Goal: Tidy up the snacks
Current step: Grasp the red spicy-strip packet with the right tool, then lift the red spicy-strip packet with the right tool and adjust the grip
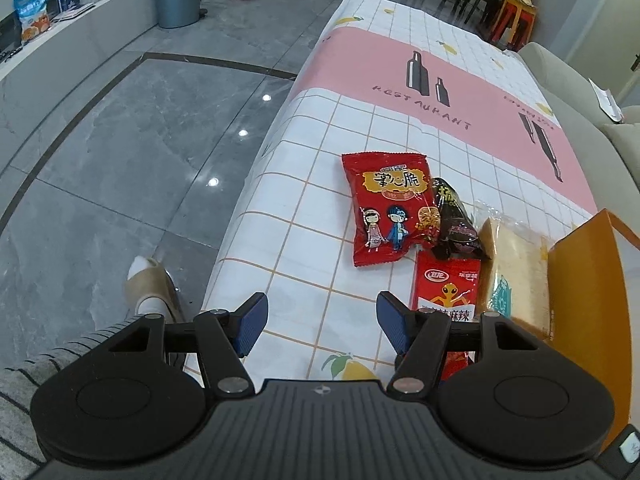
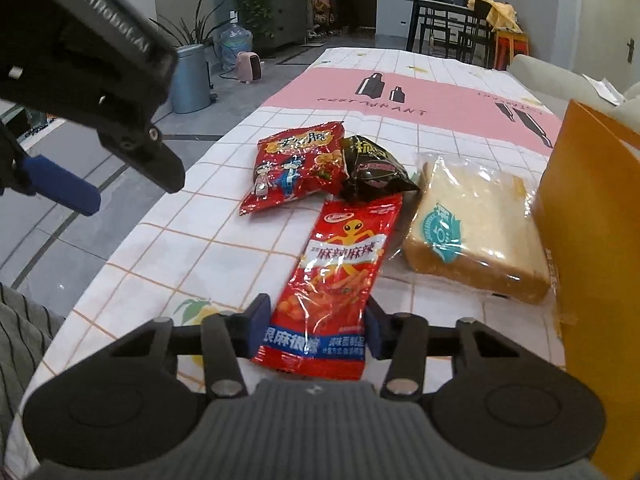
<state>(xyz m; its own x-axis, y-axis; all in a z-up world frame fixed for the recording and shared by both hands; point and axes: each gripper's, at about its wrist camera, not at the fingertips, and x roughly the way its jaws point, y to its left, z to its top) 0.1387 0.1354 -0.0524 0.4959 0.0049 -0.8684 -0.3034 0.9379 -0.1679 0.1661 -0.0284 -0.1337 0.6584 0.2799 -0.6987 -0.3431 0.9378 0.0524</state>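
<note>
The long red spicy-strip packet (image 2: 334,280) lies flat on the tablecloth (image 2: 224,240), its long axis running from the near table edge away toward the far end, leaning slightly right; its near end sits between the blue pads of the right gripper (image 2: 312,330), which are clenched on both its edges. The left gripper (image 1: 322,322) hangs released over bare cloth, nothing between its pads. Counted: four snacks, namely this packet, one red cartoon bag (image 2: 298,166), one dark packet (image 2: 374,174) and one wrapped bread loaf (image 2: 476,228), plus one orange box (image 2: 592,208) just right of the loaf.
</note>
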